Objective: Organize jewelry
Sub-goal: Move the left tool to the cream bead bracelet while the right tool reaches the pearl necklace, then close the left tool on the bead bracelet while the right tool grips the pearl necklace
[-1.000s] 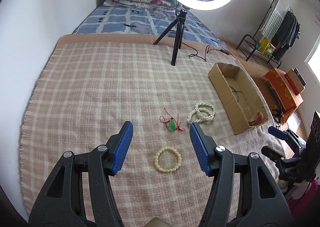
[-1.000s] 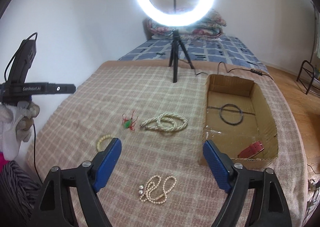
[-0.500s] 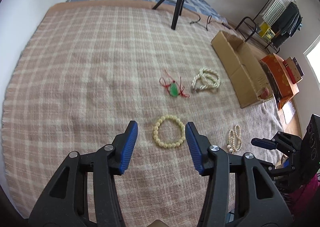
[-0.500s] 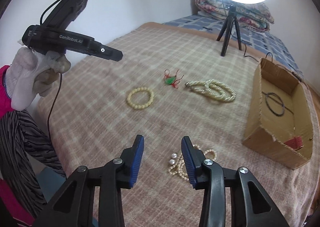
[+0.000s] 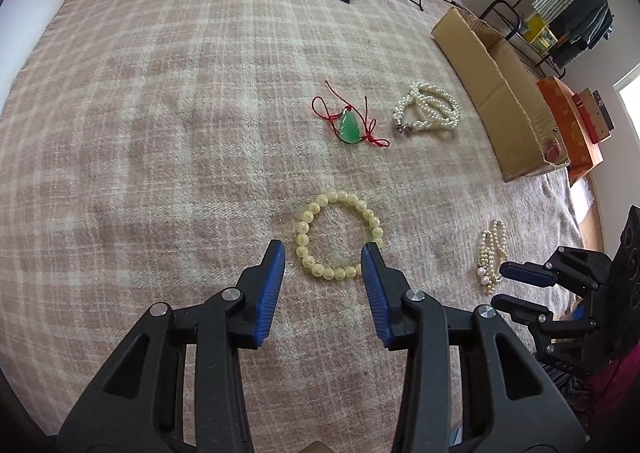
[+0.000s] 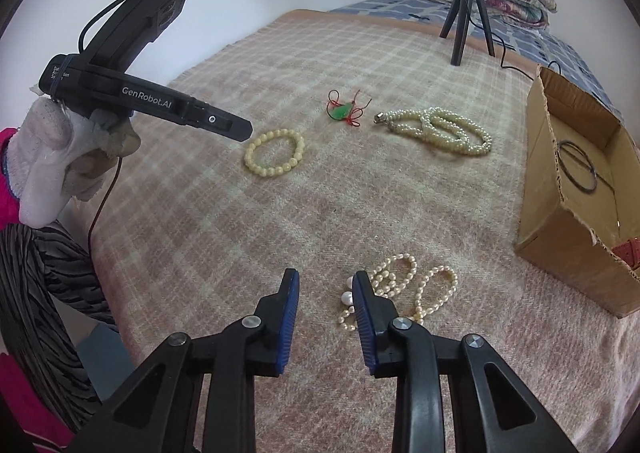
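Lying between left gripper (image 5: 323, 253) fingertips: bead bracelet (image 5: 339, 236)

Yellow bead bracelet (image 5: 339, 236) flat on blanket (image 5: 160, 133)

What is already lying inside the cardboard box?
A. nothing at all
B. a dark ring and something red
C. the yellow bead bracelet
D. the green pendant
B: the right wrist view shows a thin dark ring on the floor of the cardboard box, and a red item in its near corner. The jewelry still lies on the blanket.
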### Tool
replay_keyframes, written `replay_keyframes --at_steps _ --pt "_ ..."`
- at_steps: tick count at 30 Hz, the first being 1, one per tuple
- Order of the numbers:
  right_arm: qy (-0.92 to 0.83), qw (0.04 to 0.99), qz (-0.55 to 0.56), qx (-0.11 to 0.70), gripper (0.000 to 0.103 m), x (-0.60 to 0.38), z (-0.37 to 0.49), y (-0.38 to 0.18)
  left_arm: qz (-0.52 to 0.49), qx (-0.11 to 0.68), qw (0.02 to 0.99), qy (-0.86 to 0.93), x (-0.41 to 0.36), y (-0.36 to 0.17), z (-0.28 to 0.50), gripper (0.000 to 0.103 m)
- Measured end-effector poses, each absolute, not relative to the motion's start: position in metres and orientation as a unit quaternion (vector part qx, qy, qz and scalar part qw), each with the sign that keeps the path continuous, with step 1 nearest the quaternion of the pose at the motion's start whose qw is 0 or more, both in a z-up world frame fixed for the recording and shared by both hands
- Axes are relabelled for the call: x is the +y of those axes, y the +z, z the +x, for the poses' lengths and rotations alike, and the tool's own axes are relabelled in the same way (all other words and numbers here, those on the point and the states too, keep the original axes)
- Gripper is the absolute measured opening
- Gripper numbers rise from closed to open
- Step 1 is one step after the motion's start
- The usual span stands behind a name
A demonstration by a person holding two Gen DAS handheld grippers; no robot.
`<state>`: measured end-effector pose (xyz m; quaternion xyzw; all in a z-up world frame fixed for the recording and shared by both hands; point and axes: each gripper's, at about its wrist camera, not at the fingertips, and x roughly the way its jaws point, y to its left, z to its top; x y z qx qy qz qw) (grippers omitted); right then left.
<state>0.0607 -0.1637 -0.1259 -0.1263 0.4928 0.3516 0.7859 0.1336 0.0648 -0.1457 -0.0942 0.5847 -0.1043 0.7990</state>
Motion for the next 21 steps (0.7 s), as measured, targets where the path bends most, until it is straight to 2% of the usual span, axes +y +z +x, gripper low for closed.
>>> replay_keyframes --at_steps 15,18,21 --pt "0.339 0.776 -0.143 0.512 0.024 -0.157 0.072 -0.144 -0.099 0.598 0.789 -0.103 0.065 -0.159 0.143 0.040" --pt "0.338 0.776 -0.142 0.514 0.023 -0.157 0.073 -0.145 -0.097 0.601 0.787 -0.104 0.064 -0.161 0.144 0.036" --pt "0.336 0.776 -0.146 0.514 0.022 -0.156 0.074 -0.145 -0.099 0.601 0.787 -0.101 0.064 -0.163 0.145 0.035"
